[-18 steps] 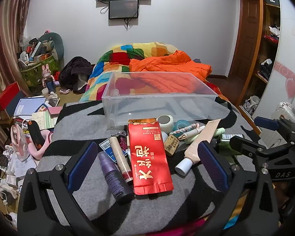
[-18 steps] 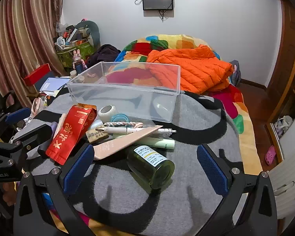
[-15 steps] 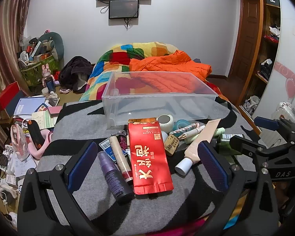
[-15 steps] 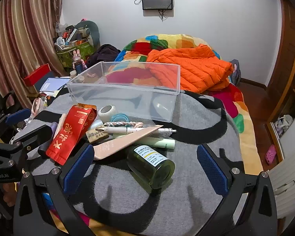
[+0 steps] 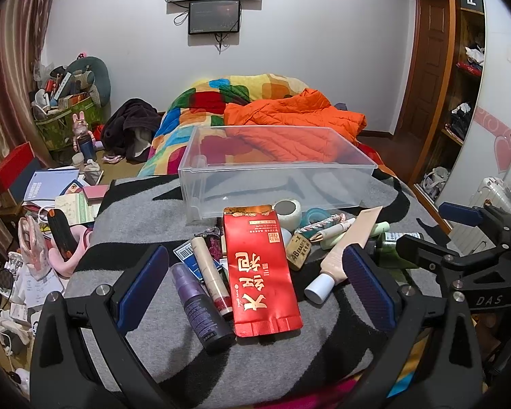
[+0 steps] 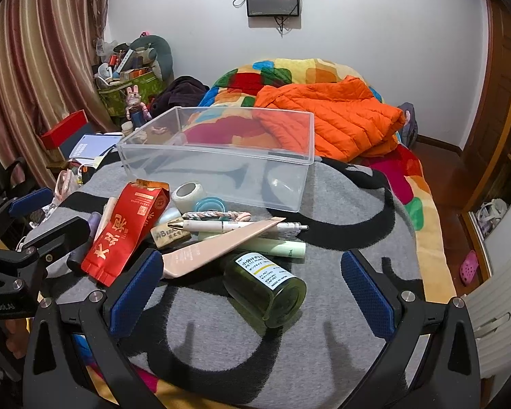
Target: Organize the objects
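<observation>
Both grippers hang over the bed w/ fingers fully apart, nothing between the pads, so nothing is picked up yet.

Left gripper [image 5: 253, 283] points down at the pile. The red foil pouch [image 5: 260, 269] lies flat in the gap between its fingers, the purple spray bottle [image 5: 201, 306] and a slim tube [image 5: 211, 276] nearer its left finger, and the beige tube [image 5: 347, 245] runs up to the right finger.

Right gripper [image 6: 252, 289] frames the green glass bottle [image 6: 267, 288], which lies on its side, well placed for a side pinch.

The clear plastic bin [image 6: 221, 156] sits beyond both sets of fingers, empty, probably where the items will go. The clutter is heaped just in front of its near wall, so each carry should be short.
</observation>
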Action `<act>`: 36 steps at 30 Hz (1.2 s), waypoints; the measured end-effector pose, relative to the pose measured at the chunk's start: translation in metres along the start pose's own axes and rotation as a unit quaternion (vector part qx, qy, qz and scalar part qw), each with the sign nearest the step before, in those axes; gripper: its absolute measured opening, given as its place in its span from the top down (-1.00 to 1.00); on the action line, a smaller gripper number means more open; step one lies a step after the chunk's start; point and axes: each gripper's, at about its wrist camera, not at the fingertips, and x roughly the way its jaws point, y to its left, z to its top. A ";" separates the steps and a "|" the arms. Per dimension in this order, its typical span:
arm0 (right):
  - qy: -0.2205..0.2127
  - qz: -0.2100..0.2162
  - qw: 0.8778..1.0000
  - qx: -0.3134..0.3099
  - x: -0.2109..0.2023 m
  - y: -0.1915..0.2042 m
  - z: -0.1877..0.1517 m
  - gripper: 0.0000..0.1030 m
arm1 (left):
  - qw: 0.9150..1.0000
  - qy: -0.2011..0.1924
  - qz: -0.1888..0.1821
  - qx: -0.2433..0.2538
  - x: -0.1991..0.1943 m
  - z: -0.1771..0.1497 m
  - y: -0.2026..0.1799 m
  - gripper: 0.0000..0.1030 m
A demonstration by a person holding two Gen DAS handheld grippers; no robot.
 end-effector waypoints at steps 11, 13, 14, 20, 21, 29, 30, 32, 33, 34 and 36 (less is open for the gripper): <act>0.003 0.004 1.000 0.006 0.001 -0.001 -0.001 -1.00 | 1.000 -0.002 0.002 0.002 0.000 0.001 -0.001 -1.00; 0.004 0.005 1.000 0.007 0.001 -0.001 -0.002 -1.00 | 1.000 -0.002 0.000 0.002 -0.001 0.001 -0.001 -1.00; 0.005 0.005 1.000 0.007 0.001 -0.001 -0.002 -1.00 | 1.000 -0.002 0.000 0.002 -0.001 0.001 -0.001 -1.00; 0.007 0.008 1.000 0.010 0.002 -0.002 -0.001 -1.00 | 1.000 -0.002 -0.002 0.000 -0.001 0.001 -0.001 -1.00; 0.007 0.009 1.000 0.010 0.002 -0.002 -0.001 -1.00 | 1.000 -0.002 -0.002 -0.001 -0.002 0.001 -0.001 -1.00; 0.007 0.009 1.000 0.010 0.002 -0.002 -0.001 -1.00 | 1.000 -0.002 -0.005 -0.003 -0.002 0.001 0.000 -1.00; 0.007 0.009 1.000 0.010 0.002 -0.002 -0.001 -1.00 | 1.000 -0.002 -0.006 -0.003 -0.002 0.001 0.000 -1.00; 0.007 0.008 1.000 0.009 0.002 -0.002 -0.001 -1.00 | 1.000 -0.002 -0.006 -0.003 -0.002 0.001 0.000 -1.00; 0.007 0.008 1.000 0.009 0.002 -0.003 0.000 -1.00 | 1.000 -0.002 -0.006 -0.003 -0.002 0.001 0.000 -1.00; 0.007 0.009 1.000 0.010 0.002 -0.003 0.000 -1.00 | 1.000 -0.002 -0.007 -0.003 -0.003 0.001 0.001 -1.00; 0.008 0.010 1.000 0.010 0.003 -0.003 0.000 -1.00 | 1.000 -0.003 -0.008 -0.003 -0.003 0.000 0.001 -1.00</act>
